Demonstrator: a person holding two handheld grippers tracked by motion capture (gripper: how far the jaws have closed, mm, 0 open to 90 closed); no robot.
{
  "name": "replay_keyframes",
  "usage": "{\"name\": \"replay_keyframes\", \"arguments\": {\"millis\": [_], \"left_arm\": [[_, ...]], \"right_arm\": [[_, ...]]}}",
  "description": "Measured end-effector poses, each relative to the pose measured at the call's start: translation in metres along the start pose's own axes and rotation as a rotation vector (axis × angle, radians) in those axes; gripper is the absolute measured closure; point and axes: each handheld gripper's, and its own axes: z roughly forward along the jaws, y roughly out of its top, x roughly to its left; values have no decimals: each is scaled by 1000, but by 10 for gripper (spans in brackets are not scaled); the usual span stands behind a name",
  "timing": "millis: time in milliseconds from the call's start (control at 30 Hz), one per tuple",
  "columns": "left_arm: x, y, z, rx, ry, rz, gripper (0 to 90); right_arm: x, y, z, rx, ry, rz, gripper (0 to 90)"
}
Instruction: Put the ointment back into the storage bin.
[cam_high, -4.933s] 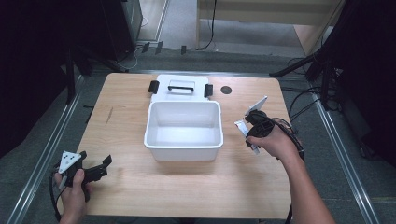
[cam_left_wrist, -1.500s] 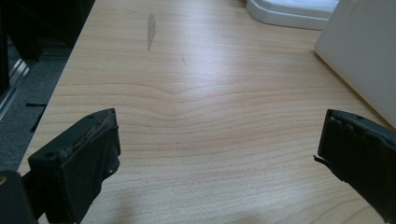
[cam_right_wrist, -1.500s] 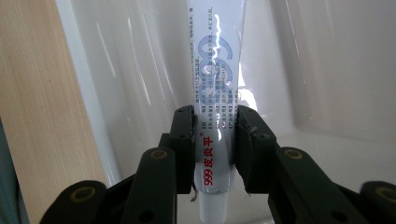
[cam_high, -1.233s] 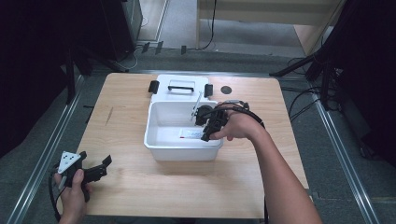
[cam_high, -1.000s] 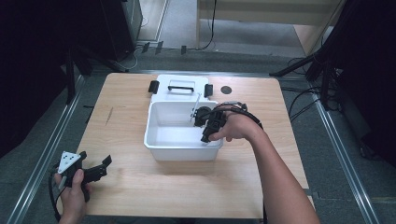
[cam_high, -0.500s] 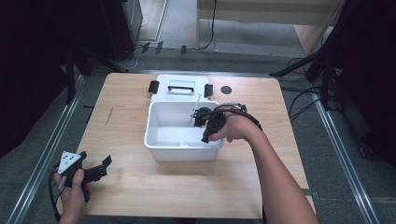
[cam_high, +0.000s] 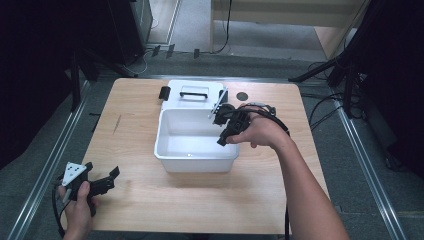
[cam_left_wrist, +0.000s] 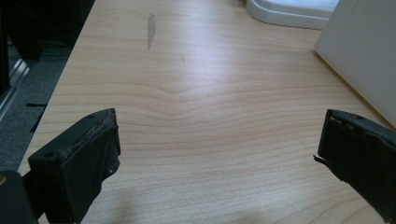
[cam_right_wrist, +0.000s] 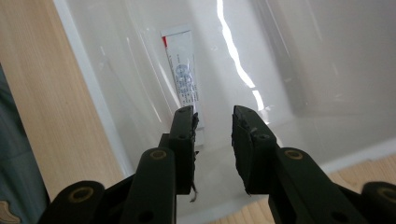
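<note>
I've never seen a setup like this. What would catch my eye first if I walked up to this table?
Probably the white tub in the middle of the wooden table, with its lid lying just behind it. A person's right hand holds a black claw over the tub's right edge, jaws a little apart, and a white sachet with a red corner lies inside the tub near them. The other claw rests wide open at the table's near left corner.

Place: looks like a lab or recording workspace.
Table: a bare light wooden table (cam_high: 150, 200) standing alone on grey carpet floor (cam_high: 370, 165).
Cables: black cables (cam_high: 325, 112) trailing across the floor at the right.
Stands: dark tripod-like legs (cam_high: 320, 72) at the far edge.
Rails: metal floor rails (cam_high: 45, 170) flanking the table.
</note>
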Motion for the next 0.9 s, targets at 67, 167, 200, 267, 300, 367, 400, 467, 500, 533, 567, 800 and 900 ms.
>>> {"name": "replay_keyframes", "arguments": {"millis": [67, 167, 200, 267, 300, 367, 400, 467, 500, 533, 567, 800, 900], "left_arm": [[0, 0, 0, 0, 1, 2, 0], [0, 0, 0, 0, 1, 2, 0], [0, 0, 0, 0, 1, 2, 0], [0, 0, 0, -1, 2, 2, 0], [0, 0, 0, 0, 2, 2, 0], [0, 0, 0, 0, 2, 1, 0], [0, 0, 0, 0, 3, 1, 0], [0, 0, 0, 0, 3, 2, 0], [0, 0, 0, 0, 4, 2, 0], [0, 0, 0, 0, 4, -1, 0], [0, 0, 0, 1, 4, 0, 0], [0, 0, 0, 3, 4, -1, 0], [0, 0, 0, 3, 4, -2, 0]], "right_arm": [[-1, -4, -9, -17, -6, 16, 707], [-3, -10, -19, -36, -13, 41, 705], [-4, -14, -23, -39, -16, 53, 703], [-6, -20, -30, -47, -22, 66, 703], [-6, -23, -32, -52, -27, 73, 702], [-9, -31, -39, -59, -35, 90, 702], [-10, -34, -41, -62, -41, 96, 702], [-12, -41, -45, -61, -48, 112, 700], [-12, -44, -46, -61, -50, 118, 699], [-13, -47, -47, -59, -56, 123, 697], [-14, -50, -48, -54, -60, 133, 694], [-20, -76, -42, -56, -70, 186, 680], [-24, -88, -35, -55, -76, 212, 670]]}}
